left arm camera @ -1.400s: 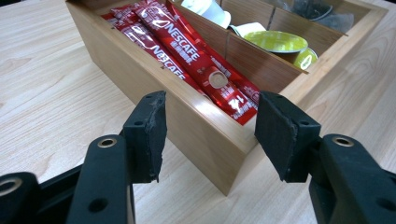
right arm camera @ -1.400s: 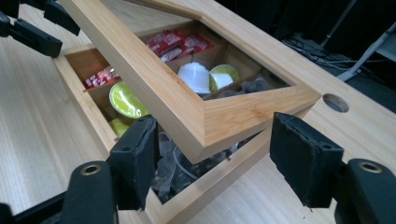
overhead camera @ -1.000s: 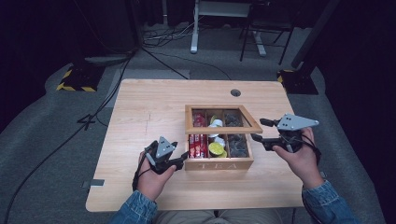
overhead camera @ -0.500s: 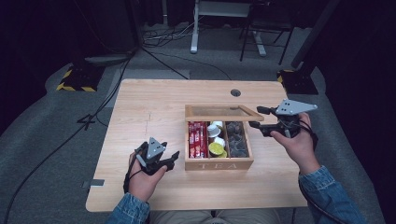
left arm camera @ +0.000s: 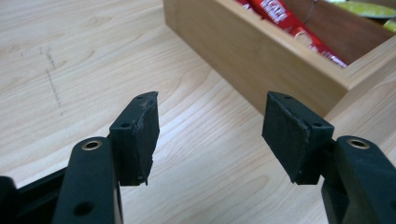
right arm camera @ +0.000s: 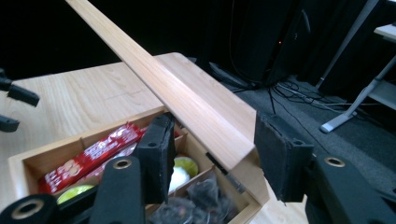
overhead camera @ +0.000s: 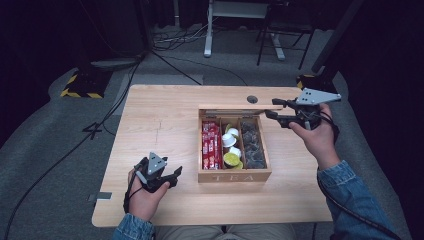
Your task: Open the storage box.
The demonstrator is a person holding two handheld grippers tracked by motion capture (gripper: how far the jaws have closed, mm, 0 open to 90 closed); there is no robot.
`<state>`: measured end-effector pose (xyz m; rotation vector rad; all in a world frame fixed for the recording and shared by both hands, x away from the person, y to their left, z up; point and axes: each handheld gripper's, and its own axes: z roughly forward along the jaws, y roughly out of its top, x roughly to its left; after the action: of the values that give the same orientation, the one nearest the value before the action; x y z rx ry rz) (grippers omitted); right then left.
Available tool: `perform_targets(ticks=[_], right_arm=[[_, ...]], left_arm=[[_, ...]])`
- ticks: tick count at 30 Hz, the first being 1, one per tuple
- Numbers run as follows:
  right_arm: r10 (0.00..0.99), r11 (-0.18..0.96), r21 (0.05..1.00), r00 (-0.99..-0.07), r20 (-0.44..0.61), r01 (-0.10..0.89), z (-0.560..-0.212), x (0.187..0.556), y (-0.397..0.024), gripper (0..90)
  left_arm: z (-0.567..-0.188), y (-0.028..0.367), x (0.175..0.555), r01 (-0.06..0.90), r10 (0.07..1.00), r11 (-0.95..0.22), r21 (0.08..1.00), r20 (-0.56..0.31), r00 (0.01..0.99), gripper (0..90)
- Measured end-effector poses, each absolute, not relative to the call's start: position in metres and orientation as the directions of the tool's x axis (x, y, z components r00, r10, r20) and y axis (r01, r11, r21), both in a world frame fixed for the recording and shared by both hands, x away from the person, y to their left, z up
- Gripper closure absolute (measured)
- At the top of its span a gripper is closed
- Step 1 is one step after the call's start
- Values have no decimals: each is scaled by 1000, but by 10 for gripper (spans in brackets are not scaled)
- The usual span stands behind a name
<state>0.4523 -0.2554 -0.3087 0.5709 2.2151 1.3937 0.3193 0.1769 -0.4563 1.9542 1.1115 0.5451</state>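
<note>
Lid (right arm camera: 196,102) standing raised at the tea box's (overhead camera: 234,176) far edge, so it's open. My right tongs (overhead camera: 270,107) are closing around its right end, and I can't tell if they're gripping it. Left tongs (overhead camera: 175,177) are widening, empty, near-left.

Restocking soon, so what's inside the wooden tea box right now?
The wooden tea box has three compartments: red packets on the left, white and yellow-green capsules in the middle, dark bags on the right. Anything beneath these top layers is covered.

Table (overhead camera: 165,125) lit bright from above — surroundings v. dark, pics slightly soft.
</note>
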Motion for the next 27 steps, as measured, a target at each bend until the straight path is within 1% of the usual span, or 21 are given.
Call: perform_targets(ticks=[9,18,27], right_arm=[[577,372,921,-806,-134,113,-298,474,-253,495],[607,349,928,-786,-118,131,-293,492,-249,484],[638,310,929,-769,-44,204,-282,526,-245,474]], left_arm=[[-461,184,322,525,867,-278,805,-24,497,370],[-465,182,327,531,865,-284,798,-26,502,370],[-467,178,331,532,853,-302,791,-25,521,370]])
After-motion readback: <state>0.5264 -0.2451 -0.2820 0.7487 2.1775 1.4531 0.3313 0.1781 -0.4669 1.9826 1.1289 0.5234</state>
